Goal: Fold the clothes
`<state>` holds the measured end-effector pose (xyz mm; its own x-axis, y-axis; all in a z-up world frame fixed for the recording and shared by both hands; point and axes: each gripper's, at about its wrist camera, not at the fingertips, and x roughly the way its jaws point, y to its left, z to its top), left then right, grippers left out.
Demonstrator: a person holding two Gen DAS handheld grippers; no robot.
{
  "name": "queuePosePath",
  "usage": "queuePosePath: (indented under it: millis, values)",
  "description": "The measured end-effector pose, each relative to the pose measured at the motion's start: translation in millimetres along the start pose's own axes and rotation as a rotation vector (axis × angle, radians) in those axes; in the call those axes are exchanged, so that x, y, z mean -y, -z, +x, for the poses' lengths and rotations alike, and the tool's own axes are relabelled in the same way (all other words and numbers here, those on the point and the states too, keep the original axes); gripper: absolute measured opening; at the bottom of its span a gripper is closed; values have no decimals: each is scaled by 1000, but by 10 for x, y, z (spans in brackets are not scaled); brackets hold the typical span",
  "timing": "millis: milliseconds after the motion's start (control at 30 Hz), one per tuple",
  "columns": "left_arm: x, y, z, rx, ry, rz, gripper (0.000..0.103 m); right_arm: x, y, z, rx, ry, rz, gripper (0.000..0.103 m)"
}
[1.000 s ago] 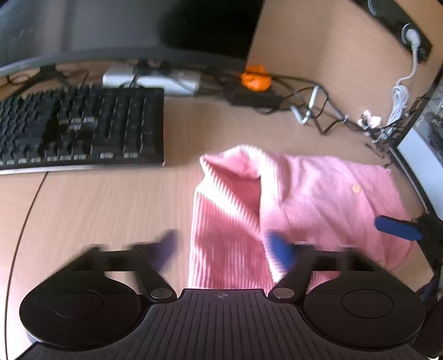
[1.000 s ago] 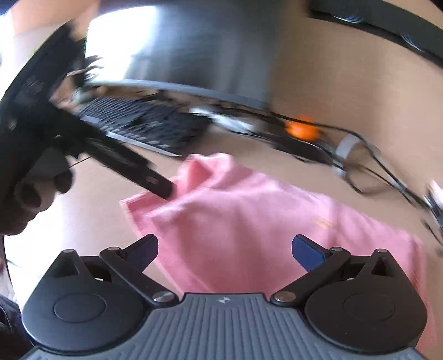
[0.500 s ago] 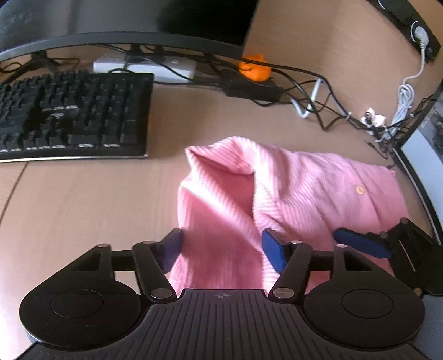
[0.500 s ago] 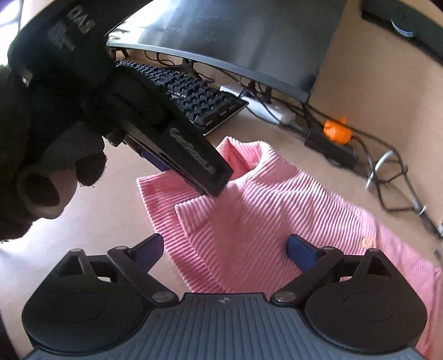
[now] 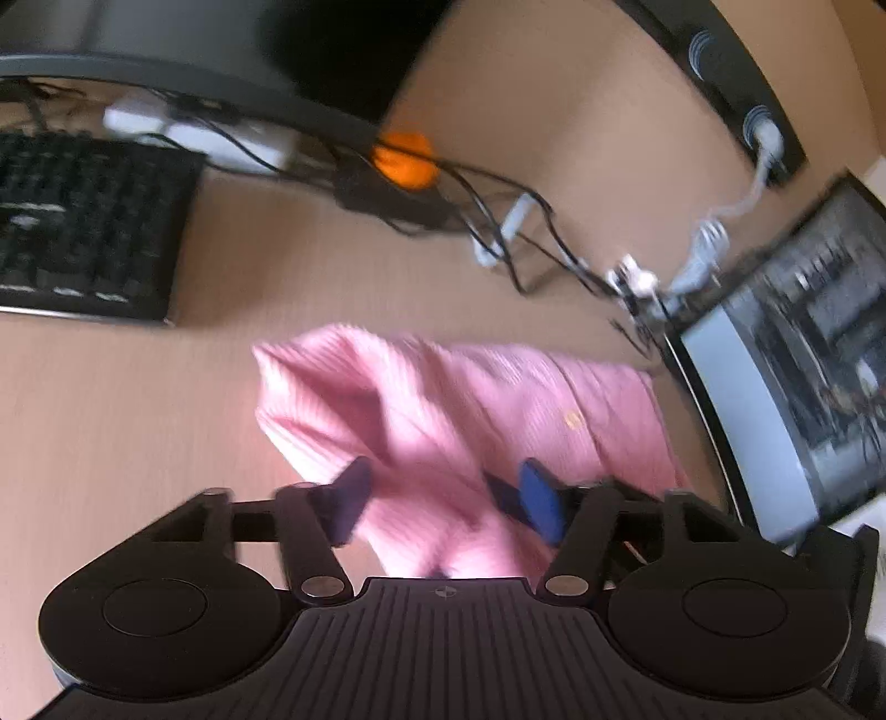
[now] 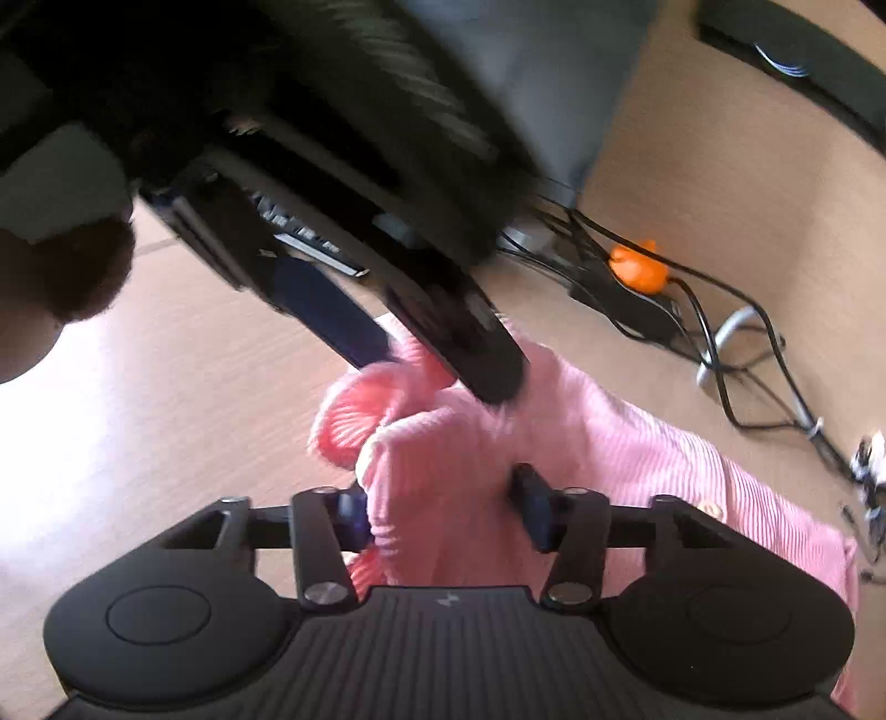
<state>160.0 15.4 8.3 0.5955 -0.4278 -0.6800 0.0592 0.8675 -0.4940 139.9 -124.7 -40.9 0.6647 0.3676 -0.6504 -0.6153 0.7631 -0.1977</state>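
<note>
A pink ribbed garment (image 5: 465, 399) lies bunched on the wooden desk (image 5: 111, 421); it also shows in the right wrist view (image 6: 581, 443). My left gripper (image 5: 443, 498) is open with its blue fingers either side of the garment's near fold. My right gripper (image 6: 443, 515) is open, its fingers straddling a raised hump of the cloth. In the right wrist view the left gripper (image 6: 421, 338) reaches in from the upper left, its fingers on the garment's far left edge. Both views are blurred.
A black keyboard (image 5: 83, 232) lies at the far left under a monitor (image 5: 210, 50). A tangle of cables (image 5: 498, 232) with an orange object (image 5: 404, 160) runs along the back. A second screen (image 5: 803, 360) stands at the right edge.
Both grippers have moved forward onto the garment. My right gripper's fingers have narrowed around a raised fold. The cloth's left side has bunched up higher.
</note>
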Motion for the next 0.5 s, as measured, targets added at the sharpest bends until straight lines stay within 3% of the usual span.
queuePosePath:
  millis: [100, 267, 333, 400, 500]
  values:
    - [-141, -71, 21, 15, -64, -56, 77, 85, -6, -37, 1, -18, 47, 36]
    - [-138, -68, 312, -47, -51, -106, 76, 42, -10, -66, 14, -10, 47, 33]
    - [-30, -49, 391, -62, -24, -99, 64, 36, 4, -97, 30, 11, 45, 40]
    - [65, -53, 414, -73, 21, -100, 59, 15, 25, -115, 47, 51, 38, 66]
    - [220, -64, 349, -77, 91, -67, 59, 34, 57, -55, 43, 71, 50, 69]
